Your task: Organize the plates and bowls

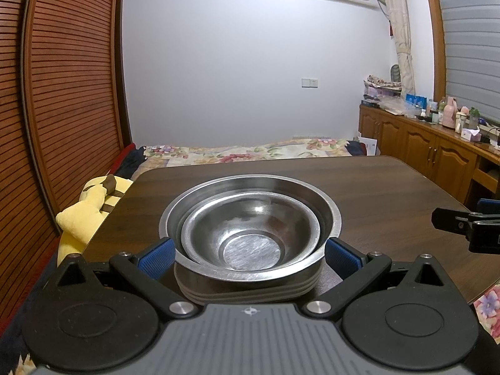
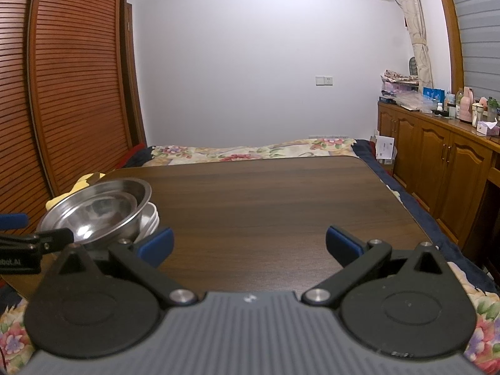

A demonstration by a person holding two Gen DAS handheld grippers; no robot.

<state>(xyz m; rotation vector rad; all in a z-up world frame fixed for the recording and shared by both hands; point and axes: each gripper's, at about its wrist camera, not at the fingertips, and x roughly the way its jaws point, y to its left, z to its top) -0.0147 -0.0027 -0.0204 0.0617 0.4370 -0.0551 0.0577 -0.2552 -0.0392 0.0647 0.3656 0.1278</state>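
Stack of plates (image 1: pixel 247 293) under nested bowls (image 1: pixel 250 225) sat at table (image 1: pixel 375 193) 9 o'clock, left gripper (image 1: pixel 248 254) spread around it, right gripper (image 2: pixel 248 243) open, empty; stacking judged near finished, withdrawal next.

The plates (image 1: pixel 250 290) under the big bowl (image 1: pixel 250 187) show only thin rims; the rest is hidden, so no sure count. The small bowl (image 1: pixel 250 234) covers the big bowl's bottom. The left gripper (image 1: pixel 249 254) body blocks the stack's near side, and whether its pads (image 1: pixel 156 257) touch the bowl can't be told. In the right wrist view, the left gripper (image 2: pixel 18 234) is cut off by the pic's edge and hides some bowl rim. The yellow plush toy (image 1: pixel 90 212) is partly behind the table (image 1: pixel 390 193). Stuff on the cabinet (image 1: pixel 437 143) is too small to tell.
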